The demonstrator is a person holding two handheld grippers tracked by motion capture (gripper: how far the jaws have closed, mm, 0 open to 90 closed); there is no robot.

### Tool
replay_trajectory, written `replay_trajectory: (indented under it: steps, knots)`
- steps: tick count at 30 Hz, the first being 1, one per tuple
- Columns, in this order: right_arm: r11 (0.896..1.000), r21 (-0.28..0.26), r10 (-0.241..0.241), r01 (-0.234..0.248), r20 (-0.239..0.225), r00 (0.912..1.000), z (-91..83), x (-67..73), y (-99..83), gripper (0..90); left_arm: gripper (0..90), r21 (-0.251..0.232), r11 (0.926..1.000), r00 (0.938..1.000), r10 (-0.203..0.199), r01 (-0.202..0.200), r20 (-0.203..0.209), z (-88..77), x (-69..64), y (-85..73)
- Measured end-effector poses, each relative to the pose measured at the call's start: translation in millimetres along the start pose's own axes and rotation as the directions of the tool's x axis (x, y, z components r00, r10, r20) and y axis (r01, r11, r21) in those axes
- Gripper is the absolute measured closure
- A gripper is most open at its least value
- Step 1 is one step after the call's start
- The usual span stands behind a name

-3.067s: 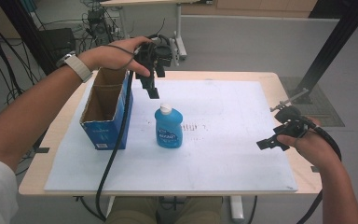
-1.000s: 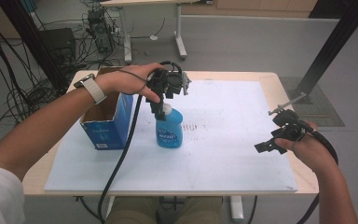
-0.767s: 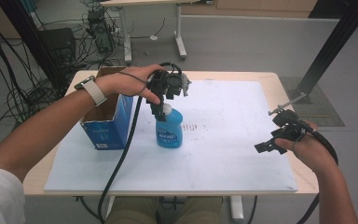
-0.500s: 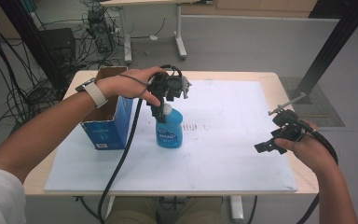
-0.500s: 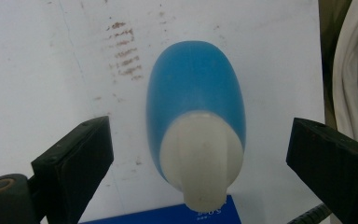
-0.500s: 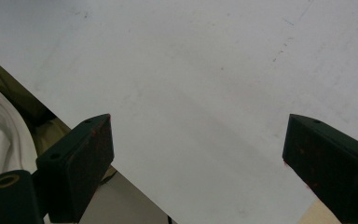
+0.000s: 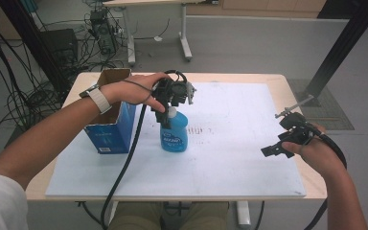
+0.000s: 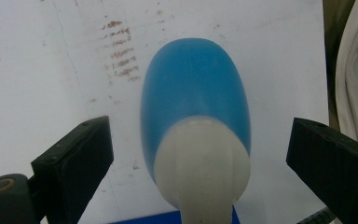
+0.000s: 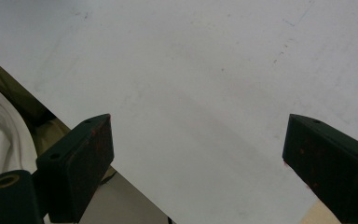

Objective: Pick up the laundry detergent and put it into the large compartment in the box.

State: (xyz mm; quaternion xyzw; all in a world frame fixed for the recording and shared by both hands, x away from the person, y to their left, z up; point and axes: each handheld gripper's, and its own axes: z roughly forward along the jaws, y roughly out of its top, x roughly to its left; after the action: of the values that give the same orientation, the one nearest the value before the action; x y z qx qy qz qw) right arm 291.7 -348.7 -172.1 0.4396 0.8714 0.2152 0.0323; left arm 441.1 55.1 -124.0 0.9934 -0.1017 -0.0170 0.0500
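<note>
A blue bottle with a white cap stands upright on the white mat. My left gripper points straight down over it, open, one jaw on each side of the cap and neither touching. From above, in the left gripper view, the white cap and the blue bottle body lie between the wide-apart jaws of the left gripper. My right gripper hovers low over the mat's right side, open and empty. In the right gripper view the right gripper has bare mat beneath it.
An open blue cardboard box stands just left of the bottle, under my left forearm. Brown marks stain the mat right of the bottle. The wooden table edge frames the mat. Cables and desks stand beyond the table.
My left gripper has moved right from above the box to over the bottle and come down around its cap. The right gripper has stayed in place.
</note>
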Motion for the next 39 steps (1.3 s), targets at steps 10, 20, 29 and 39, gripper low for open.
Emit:
replay_trajectory:
  steps: [10, 20, 29, 39]
  knots:
    - [1.0, 0.001, 0.0, 0.0, -0.001, 1.0, 0.7, -0.6, 0.0, 8.7, 7.8, -0.007, 1.0, 1.0, 0.0, 0.0, -0.005, 5.4, -0.4, -0.5]
    - [1.0, -0.001, 0.002, -0.002, 0.0, 1.0, 0.9, -1.0, -1.2, 8.8, 8.0, -0.008, 1.0, 1.0, -0.002, 0.002, -0.007, 7.0, 0.1, -1.5]
    - [1.0, -0.001, 0.0, 0.0, 0.0, 1.0, 1.1, -0.8, -0.7, 8.7, 8.1, -0.011, 0.9999, 1.0, -0.008, 0.008, 0.002, 8.7, 1.4, -2.8]
    - [1.0, -0.001, -0.001, 0.001, -0.001, 1.0, 1.3, -0.8, -0.1, 8.7, 7.9, -0.007, 0.9999, 1.0, -0.007, 0.007, -0.003, 8.8, 0.9, -2.9]
